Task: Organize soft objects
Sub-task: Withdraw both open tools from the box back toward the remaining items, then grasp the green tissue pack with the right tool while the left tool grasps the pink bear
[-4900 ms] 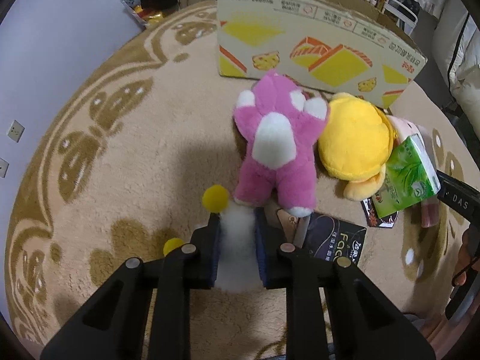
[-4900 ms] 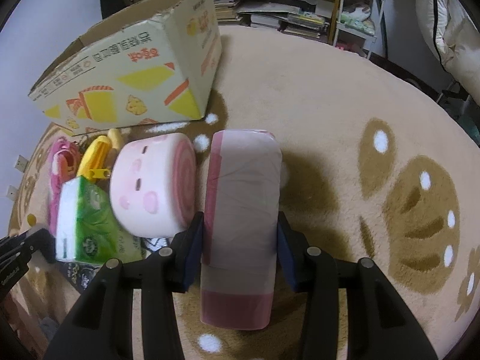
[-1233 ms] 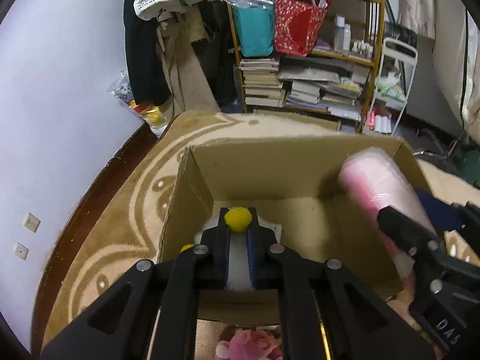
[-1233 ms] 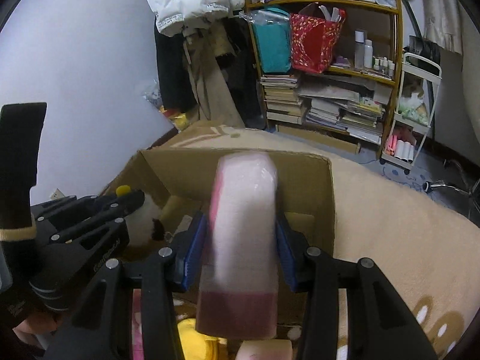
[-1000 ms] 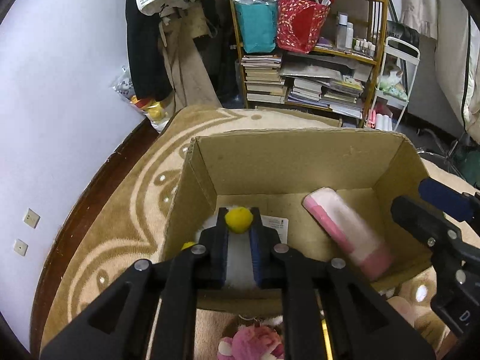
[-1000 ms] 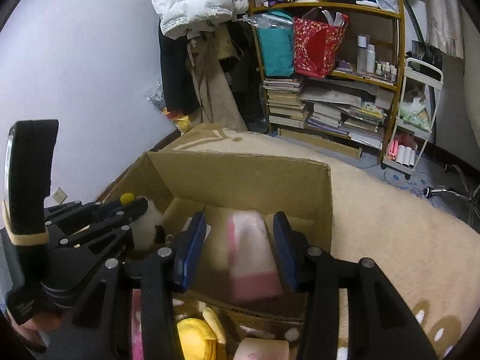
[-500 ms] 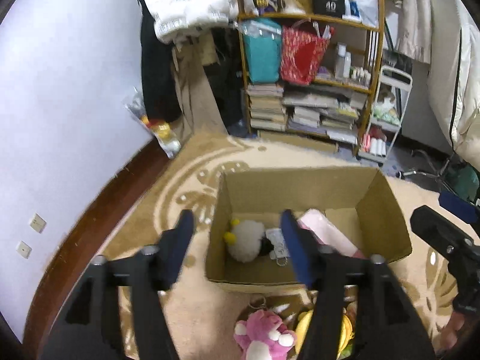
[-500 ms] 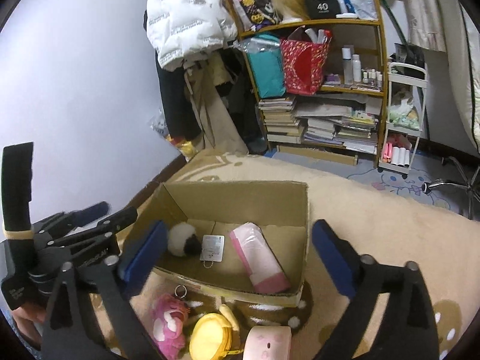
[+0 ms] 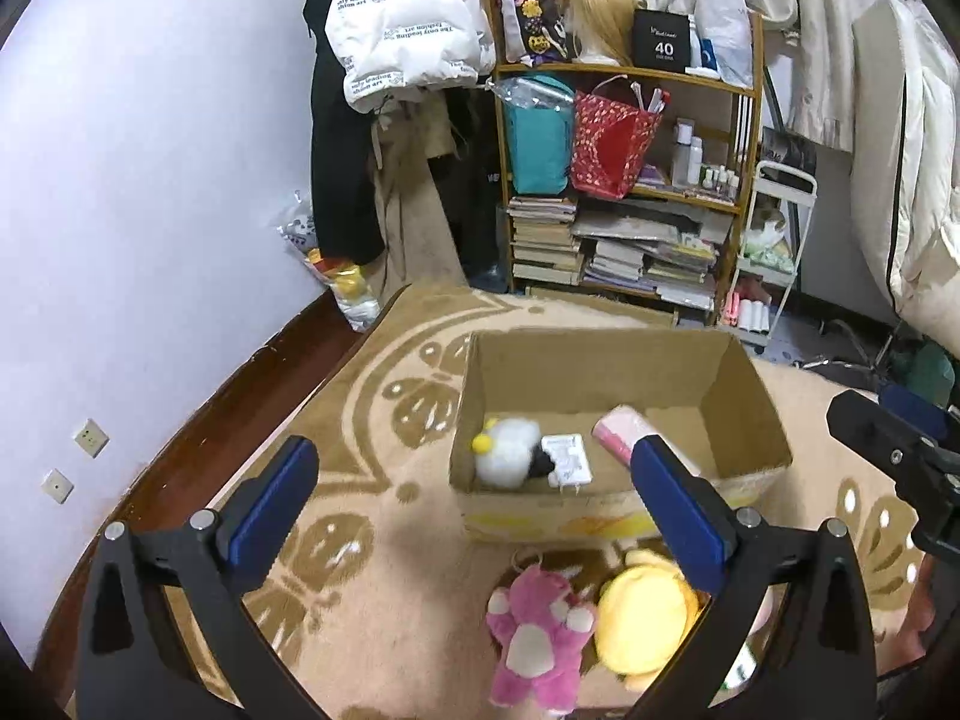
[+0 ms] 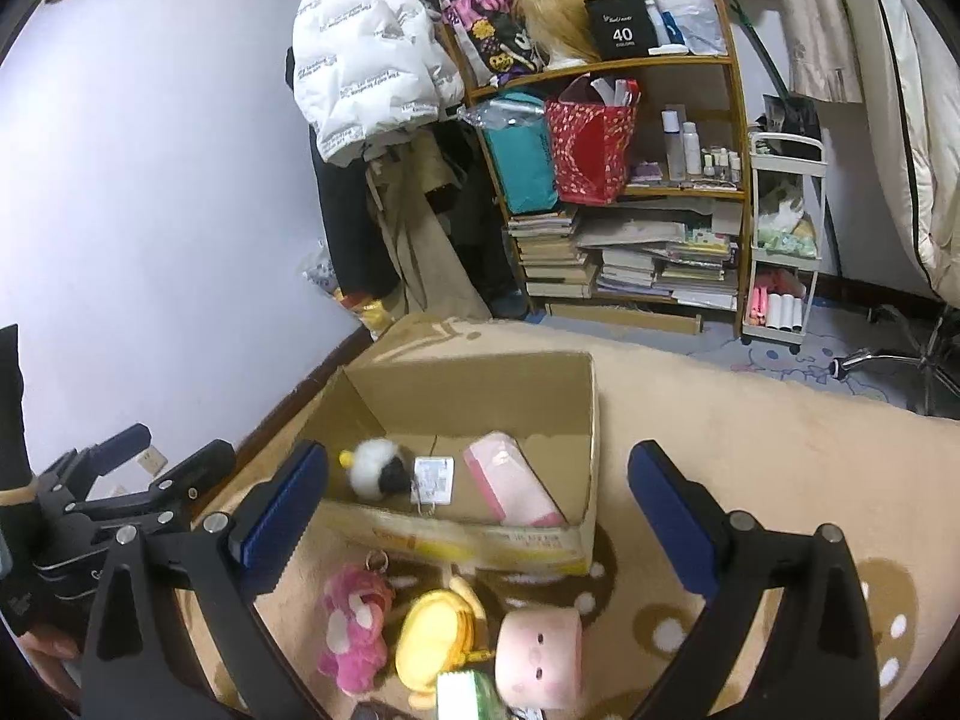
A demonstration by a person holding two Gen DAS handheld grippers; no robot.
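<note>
Soft objects are being gathered into an open cardboard box [image 10: 474, 534] on a beige patterned rug [image 10: 750, 420]. Two items already lie inside the box: a white fluffy toy [image 10: 375, 473] with a paper tag at its left end, and a pink tissue pack [image 10: 510, 483] to the right. Just in front of the box, four soft things wait on the rug: one pink bear [image 10: 354, 624], one yellow plush [image 10: 435, 630], one pink roll-shaped plush [image 10: 540, 657], and one green tissue pack [image 10: 471, 696]. The left gripper [image 9: 474, 498] and right gripper [image 10: 477, 495] are both raised above the box, fingers spread wide, holding nothing. Roughly a third appears done.
</note>
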